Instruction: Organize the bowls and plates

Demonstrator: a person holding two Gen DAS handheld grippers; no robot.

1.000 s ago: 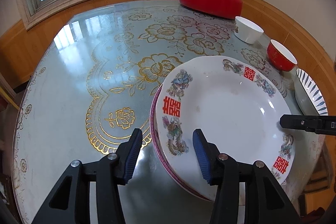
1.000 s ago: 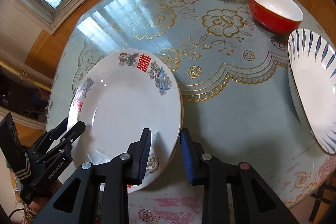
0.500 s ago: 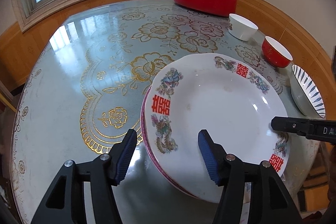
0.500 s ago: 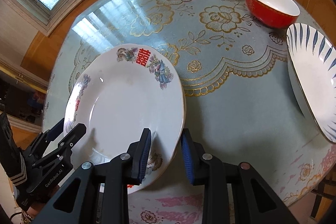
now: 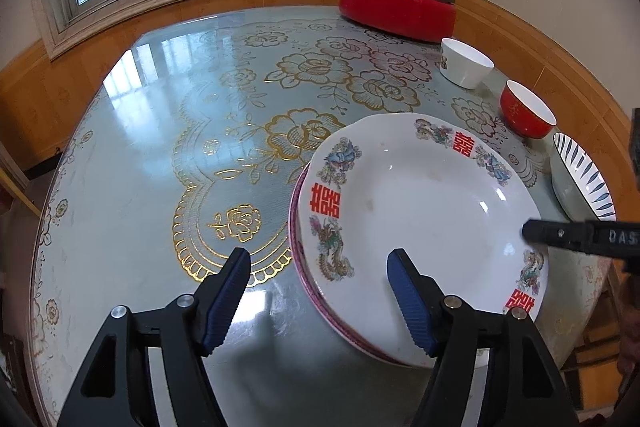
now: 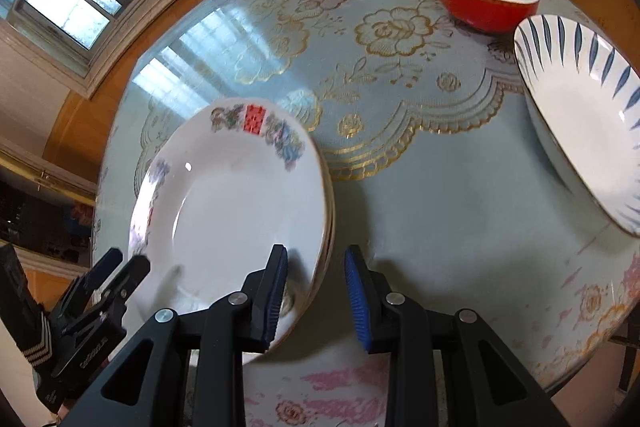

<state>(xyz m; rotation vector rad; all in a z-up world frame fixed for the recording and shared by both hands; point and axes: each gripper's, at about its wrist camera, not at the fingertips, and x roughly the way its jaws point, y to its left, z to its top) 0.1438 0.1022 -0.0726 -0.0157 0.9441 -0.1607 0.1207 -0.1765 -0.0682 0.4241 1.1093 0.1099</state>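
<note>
Left view catches the pink rim of a lower plate under the white plate; right view shows only stacked edges. The left hand-held gripper has just been widening, straddling the stack's near rim without touching. The right hand-held gripper stands apart around the stack's edge. On the bench: two plates, three bowls, one red pot.

Glossy ceramic plate, glassy table
</note>
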